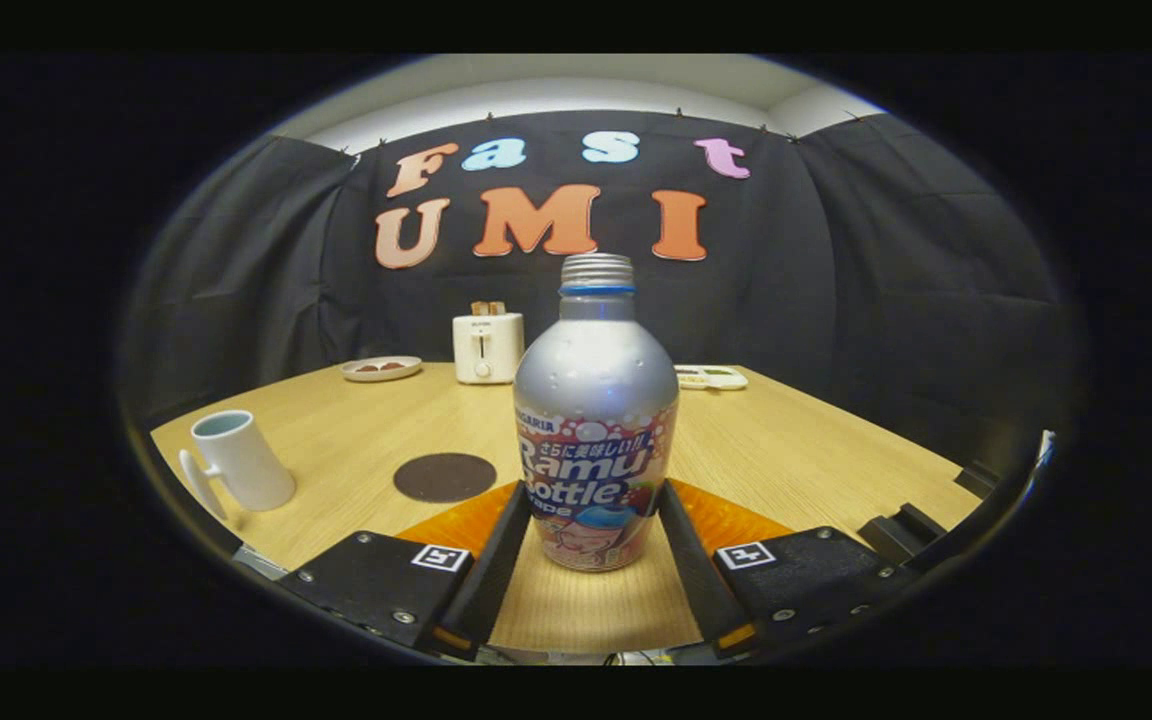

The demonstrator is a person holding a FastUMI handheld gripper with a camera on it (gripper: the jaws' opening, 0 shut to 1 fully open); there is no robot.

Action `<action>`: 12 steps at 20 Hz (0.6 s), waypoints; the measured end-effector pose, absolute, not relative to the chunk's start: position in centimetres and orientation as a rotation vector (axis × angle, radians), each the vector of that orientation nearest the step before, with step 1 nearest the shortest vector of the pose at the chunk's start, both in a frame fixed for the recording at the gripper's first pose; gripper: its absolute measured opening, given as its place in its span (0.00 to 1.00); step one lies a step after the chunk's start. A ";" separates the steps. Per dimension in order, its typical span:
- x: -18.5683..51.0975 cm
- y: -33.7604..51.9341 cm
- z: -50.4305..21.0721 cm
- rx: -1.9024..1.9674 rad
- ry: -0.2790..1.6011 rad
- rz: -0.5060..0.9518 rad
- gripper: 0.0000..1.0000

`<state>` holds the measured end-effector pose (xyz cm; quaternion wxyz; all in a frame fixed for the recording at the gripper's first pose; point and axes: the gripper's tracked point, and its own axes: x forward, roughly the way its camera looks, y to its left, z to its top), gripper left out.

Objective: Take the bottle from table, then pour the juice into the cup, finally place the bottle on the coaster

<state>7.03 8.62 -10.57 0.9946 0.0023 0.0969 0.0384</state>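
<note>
Farthest left on the worktop stands the cup, upright with its handle turned toward the near edge, well apart from everything else. Just right of it, and nearer the middle, the dark round coaster lies flat and bare. Behind these, toward the booth wall, sit a small plate and a white toaster. Next comes the bottle, upright on the wood, its threaded neck uncapped as far as can be seen, standing between the two fingers of the gripper. The fingers are spread to either side of its lower body, each looking very close to the label, but whether they press on it or only flank it cannot be told. To the right, beyond the bottle, a shallow tray rests near the far edge. The risk from here lies in the grasp: the bottle's body is smooth, rounded metal, so a hold this low could let it tip or slide once lifted, and an open mouth would spill juice early. Swinging left toward the cup could also knock the cup over if the bottle travels too low.
</note>
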 end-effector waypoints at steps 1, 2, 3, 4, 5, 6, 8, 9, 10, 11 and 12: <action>6.6 9.9 -10.4 0.009 0.189 0.101 0.75; 6.1 11.1 -10.1 0.000 0.187 0.129 0.75; 5.6 12.1 -9.8 -0.026 0.183 0.152 0.75; 5.2 12.6 -9.4 -0.055 0.178 0.162 0.75; 4.9 12.9 -9.0 -0.078 0.170 0.166 0.75; 4.7 13.3 -8.5 -0.094 0.160 0.167 0.75; 4.5 14.0 -7.7 -0.135 0.147 0.165 0.75; 4.5 14.3 -7.4 -0.165 0.141 0.161 0.75; 4.5 14.6 -7.2 -0.201 0.136 0.154 0.75; 4.5 14.7 -7.0 -0.239 0.132 0.147 0.75; 4.7 15.1 -6.8 -0.277 0.125 0.143 0.75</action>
